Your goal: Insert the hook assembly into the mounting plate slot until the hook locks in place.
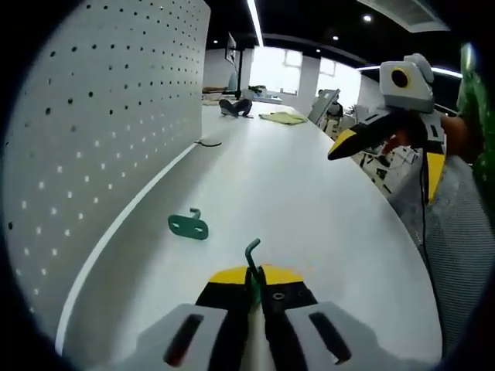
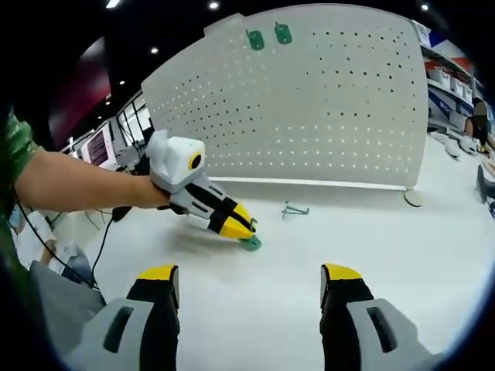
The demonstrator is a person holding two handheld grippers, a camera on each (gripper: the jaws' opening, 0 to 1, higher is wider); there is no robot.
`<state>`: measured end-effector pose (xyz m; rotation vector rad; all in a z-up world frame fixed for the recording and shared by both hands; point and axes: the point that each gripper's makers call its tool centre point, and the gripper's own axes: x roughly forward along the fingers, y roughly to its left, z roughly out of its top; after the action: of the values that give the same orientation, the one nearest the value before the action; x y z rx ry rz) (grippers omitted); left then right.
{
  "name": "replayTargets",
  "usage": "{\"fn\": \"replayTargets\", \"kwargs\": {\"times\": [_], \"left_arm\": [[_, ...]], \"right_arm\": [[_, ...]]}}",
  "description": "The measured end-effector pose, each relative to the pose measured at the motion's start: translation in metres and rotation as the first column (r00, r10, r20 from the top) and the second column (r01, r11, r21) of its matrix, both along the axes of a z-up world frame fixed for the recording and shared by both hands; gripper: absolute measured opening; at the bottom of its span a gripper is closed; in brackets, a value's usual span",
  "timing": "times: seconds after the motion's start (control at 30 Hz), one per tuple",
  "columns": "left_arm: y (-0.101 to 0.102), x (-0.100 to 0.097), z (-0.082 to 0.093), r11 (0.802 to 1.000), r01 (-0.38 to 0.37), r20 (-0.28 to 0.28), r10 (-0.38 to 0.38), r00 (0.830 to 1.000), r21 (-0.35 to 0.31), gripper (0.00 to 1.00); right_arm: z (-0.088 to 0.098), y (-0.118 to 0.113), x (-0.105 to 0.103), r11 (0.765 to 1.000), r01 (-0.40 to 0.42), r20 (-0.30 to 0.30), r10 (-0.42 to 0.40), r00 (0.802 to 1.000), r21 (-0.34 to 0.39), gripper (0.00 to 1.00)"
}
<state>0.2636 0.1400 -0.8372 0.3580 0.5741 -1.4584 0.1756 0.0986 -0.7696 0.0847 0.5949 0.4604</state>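
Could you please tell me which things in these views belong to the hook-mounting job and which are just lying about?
Belong to the job:
- green hook, clamped in the left gripper
- green mounting plate on the table
- right gripper, open
- pegboard with two green plates hung

Lying about:
- yellow cloth
- dark object beside it

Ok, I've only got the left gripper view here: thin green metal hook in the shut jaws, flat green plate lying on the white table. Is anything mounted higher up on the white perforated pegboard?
Observer: Yes. The right gripper view shows two small green plates fixed near the top edge of the white perforated pegboard.
Operator: And while the left gripper holds the green metal hook, is the right gripper carrying anything?
Observer: No. The right gripper has its jaws wide apart with nothing between them.
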Motion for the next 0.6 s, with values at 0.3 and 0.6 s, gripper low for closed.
{"fn": "replayTargets", "kwargs": {"times": [0.3,0.6], "left_arm": [[0.003,0.0,0.0,1.0,-0.021,-0.004,0.021,1.0,0.006,0.05],[0.01,0.001,0.001,0.995,-0.096,-0.012,0.096,0.995,0.006,0.04]], "right_arm": [[0.0,0.001,0.002,1.0,-0.003,0.001,0.003,1.0,0.0,0.76],[0.002,0.004,0.003,1.0,-0.014,0.006,0.014,1.0,-0.001,0.76]]}}
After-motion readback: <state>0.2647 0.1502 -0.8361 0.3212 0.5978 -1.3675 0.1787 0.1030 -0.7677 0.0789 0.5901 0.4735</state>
